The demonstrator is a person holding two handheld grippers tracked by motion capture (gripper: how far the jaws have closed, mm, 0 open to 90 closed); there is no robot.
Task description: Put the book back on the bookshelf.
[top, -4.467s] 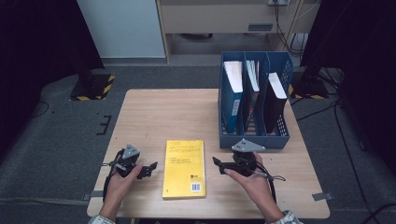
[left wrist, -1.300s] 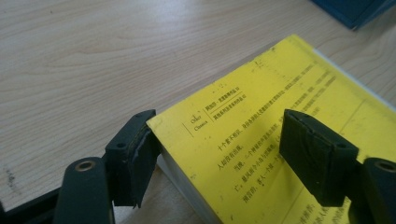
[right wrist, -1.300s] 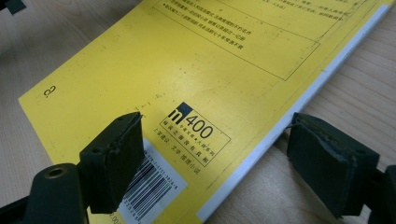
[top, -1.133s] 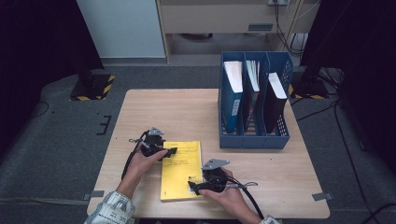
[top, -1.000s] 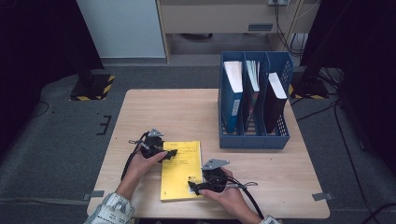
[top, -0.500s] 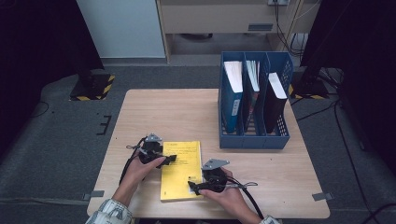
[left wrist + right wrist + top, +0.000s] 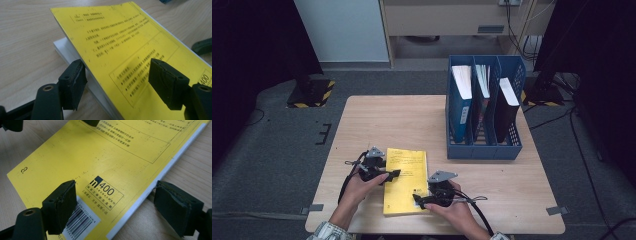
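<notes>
A yellow paperback book lies flat on the wooden table, near the front edge. My left gripper reaches in over its left long edge. In the left gripper view the yellow cover is lifted off the white pages. One jaw sits under the cover's edge and the other hovers above it. The jaws of the left gripper have just been closing, and a gap still shows. My right gripper straddles the book's near right corner by the barcode, open.
A blue three-slot file rack stands at the back right of the table with books upright in it. Bare tabletop stretches behind the book and along the right front. Dark floor surrounds the table.
The left gripper slid along the book's left edge toward the person and its jaws narrowed around the raised cover. The right gripper and the book's body stayed put.
</notes>
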